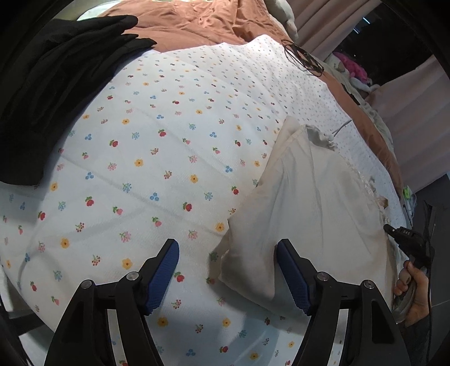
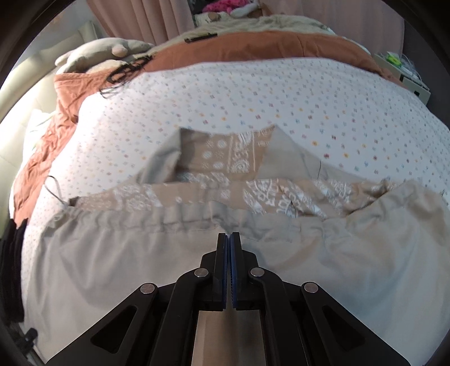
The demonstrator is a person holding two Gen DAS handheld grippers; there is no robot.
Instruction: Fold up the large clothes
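A large beige garment point(image 1: 309, 211) lies spread on a white flowered bedspread point(image 1: 154, 154). In the right wrist view the beige garment point(image 2: 140, 253) shows a gathered waistband and a tan lining with a white print. My left gripper point(image 1: 227, 245) is open, its blue pads straddling the garment's near left corner without pressing it. At the garment's right edge my right gripper point(image 1: 386, 226), held by a person's hand point(image 1: 413, 284), points into the cloth. Seen from its own camera, the right gripper point(image 2: 228, 235) has its jaws together, pinching the fabric just below the waistband.
A stack of black clothes point(image 1: 42, 84) sits at the far left of the bed. An orange duvet point(image 1: 197, 19) is bunched beyond the flowered bedspread point(image 2: 253, 90). A black wire hanger point(image 1: 303, 56) and plush toys point(image 2: 112, 50) lie near the head. A bedside cabinet point(image 2: 407, 76) stands right.
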